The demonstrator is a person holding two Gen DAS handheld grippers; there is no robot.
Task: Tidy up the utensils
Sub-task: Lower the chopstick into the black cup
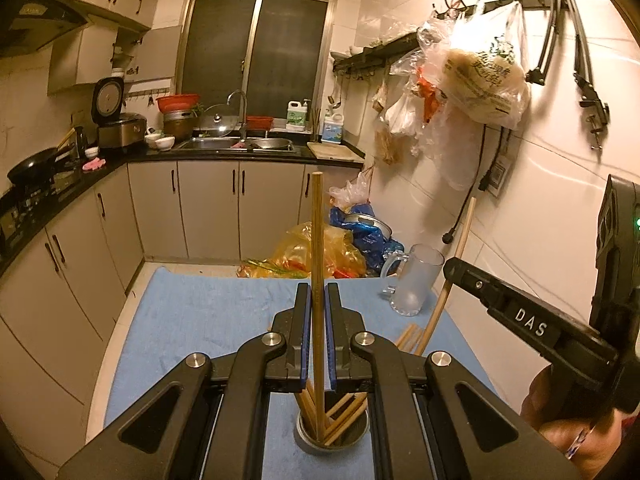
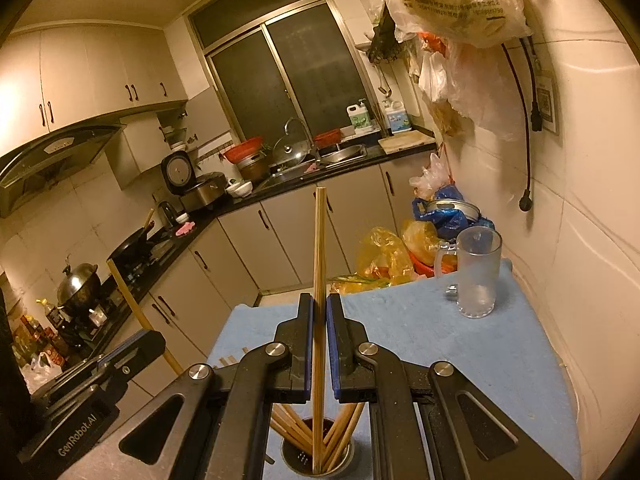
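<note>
On blue cloth (image 1: 192, 320), one metal holder (image 1: 331, 438), one mug (image 1: 416, 284), two tongs (image 1: 318, 304)

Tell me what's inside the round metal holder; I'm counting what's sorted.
Several wooden chopsticks lean inside the round metal holder, plus one upright stick. The gripper linkages cover parts of the rim, so an exact count isn't possible.

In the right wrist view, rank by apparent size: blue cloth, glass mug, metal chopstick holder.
1. Blue cloth, largest by far.
2. Glass mug.
3. Metal chopstick holder, partly hidden by the gripper and nearer the camera, so unsure.
</note>
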